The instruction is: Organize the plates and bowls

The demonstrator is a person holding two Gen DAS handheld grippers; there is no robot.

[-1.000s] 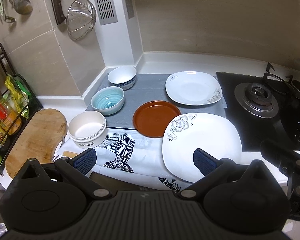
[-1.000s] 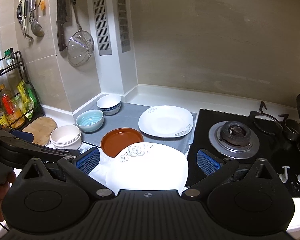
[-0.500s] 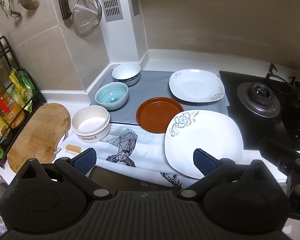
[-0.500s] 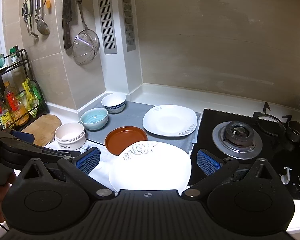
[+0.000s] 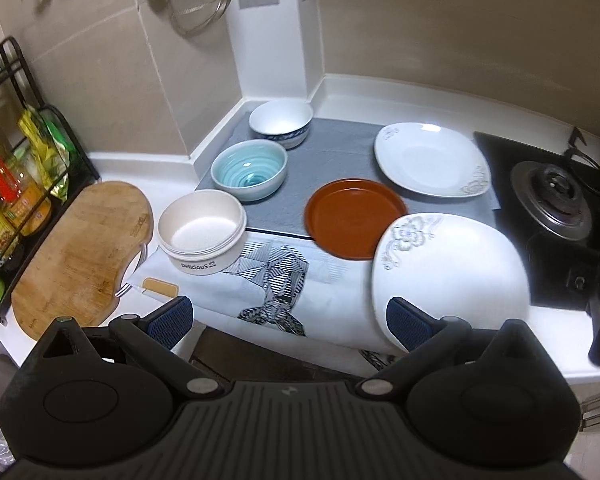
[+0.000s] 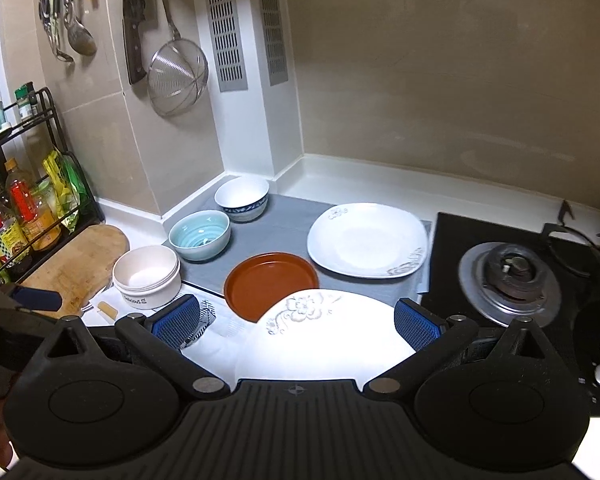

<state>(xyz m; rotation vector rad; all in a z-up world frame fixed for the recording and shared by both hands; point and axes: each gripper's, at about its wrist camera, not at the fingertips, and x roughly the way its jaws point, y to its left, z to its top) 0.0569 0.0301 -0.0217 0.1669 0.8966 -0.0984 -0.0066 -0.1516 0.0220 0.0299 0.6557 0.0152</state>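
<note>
On the counter stand a cream bowl [image 5: 202,236], a light blue bowl [image 5: 249,170] and a white bowl with blue trim [image 5: 281,123]. A brown plate [image 5: 354,216] lies between a far white square plate [image 5: 430,159] and a near flowered white plate [image 5: 452,276]. My left gripper [image 5: 290,318] is open and empty, above the counter's front edge. My right gripper [image 6: 296,318] is open and empty, over the near white plate [image 6: 328,336]. The brown plate [image 6: 270,284] and the cream bowl [image 6: 146,278] also show in the right wrist view.
A wooden cutting board [image 5: 80,252] and a black rack of bottles [image 5: 12,184] are at the left. A gas hob [image 5: 560,204] is at the right. A grey mat [image 5: 332,168] and a printed cloth [image 5: 276,280] lie under the dishes. A strainer [image 6: 176,76] hangs on the wall.
Both grippers have moved forward and lower toward the dishes, which appear larger. Both stay open. No dish has moved.
</note>
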